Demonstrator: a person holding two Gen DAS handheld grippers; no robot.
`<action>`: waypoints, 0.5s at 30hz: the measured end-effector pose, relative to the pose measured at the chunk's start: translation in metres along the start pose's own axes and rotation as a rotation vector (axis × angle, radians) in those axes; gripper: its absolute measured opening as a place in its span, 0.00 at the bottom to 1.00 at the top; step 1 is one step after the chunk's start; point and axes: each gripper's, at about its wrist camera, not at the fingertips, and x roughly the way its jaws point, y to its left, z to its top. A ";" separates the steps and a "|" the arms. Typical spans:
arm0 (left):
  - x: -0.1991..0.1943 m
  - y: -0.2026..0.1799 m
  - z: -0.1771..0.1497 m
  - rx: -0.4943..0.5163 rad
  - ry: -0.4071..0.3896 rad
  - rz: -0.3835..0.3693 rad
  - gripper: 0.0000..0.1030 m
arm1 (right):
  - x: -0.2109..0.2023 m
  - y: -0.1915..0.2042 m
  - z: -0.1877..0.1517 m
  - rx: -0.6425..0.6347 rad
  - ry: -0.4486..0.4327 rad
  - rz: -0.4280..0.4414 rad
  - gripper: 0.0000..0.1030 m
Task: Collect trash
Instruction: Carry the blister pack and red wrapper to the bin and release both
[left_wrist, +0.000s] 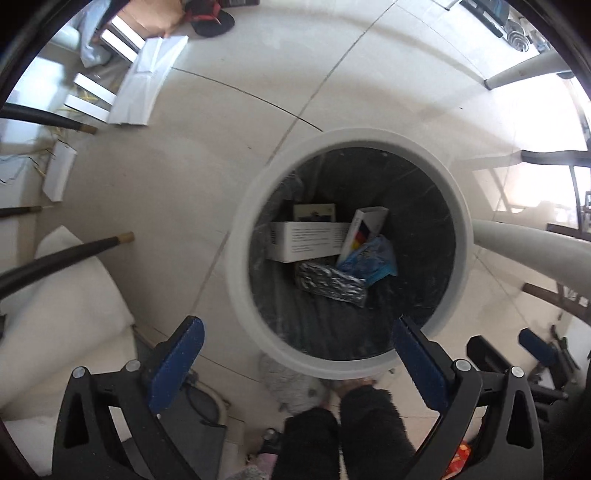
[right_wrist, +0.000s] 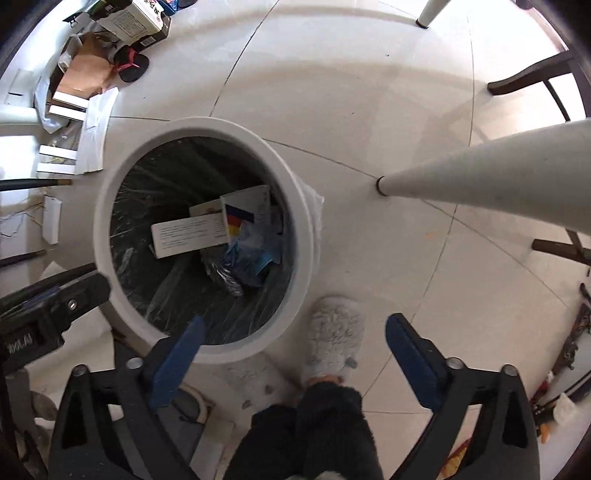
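Note:
A round white trash bin (left_wrist: 236, 258) with a black liner stands on the floor below both grippers; it also shows in the right wrist view (right_wrist: 110, 192). Inside lie a white printed box (left_wrist: 306, 240), a white carton with coloured stripes (left_wrist: 364, 229), a blue plastic wrapper (left_wrist: 373, 260) and a silver foil packet (left_wrist: 332, 282). My left gripper (left_wrist: 295, 332) is open and empty above the bin's near rim. My right gripper (right_wrist: 293, 328) is open and empty, to the right of the bin, above a grey fluffy slipper (right_wrist: 336, 339).
White table legs (right_wrist: 480, 162) rise to the right of the bin. Flat white boxes and paper (left_wrist: 144, 81), a black and red slipper (left_wrist: 210, 18) and dark chair legs (left_wrist: 66, 254) lie to the left. The person's dark-trousered legs (left_wrist: 347, 432) stand at the bottom.

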 end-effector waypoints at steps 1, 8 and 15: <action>-0.003 0.001 -0.002 0.004 -0.009 0.014 1.00 | -0.002 -0.001 -0.001 -0.003 -0.003 -0.005 0.98; -0.036 0.006 -0.018 0.013 -0.061 0.055 1.00 | -0.028 0.005 -0.011 -0.025 -0.026 -0.023 0.99; -0.082 0.006 -0.047 0.014 -0.098 0.063 1.00 | -0.086 0.009 -0.029 -0.040 -0.086 -0.024 0.99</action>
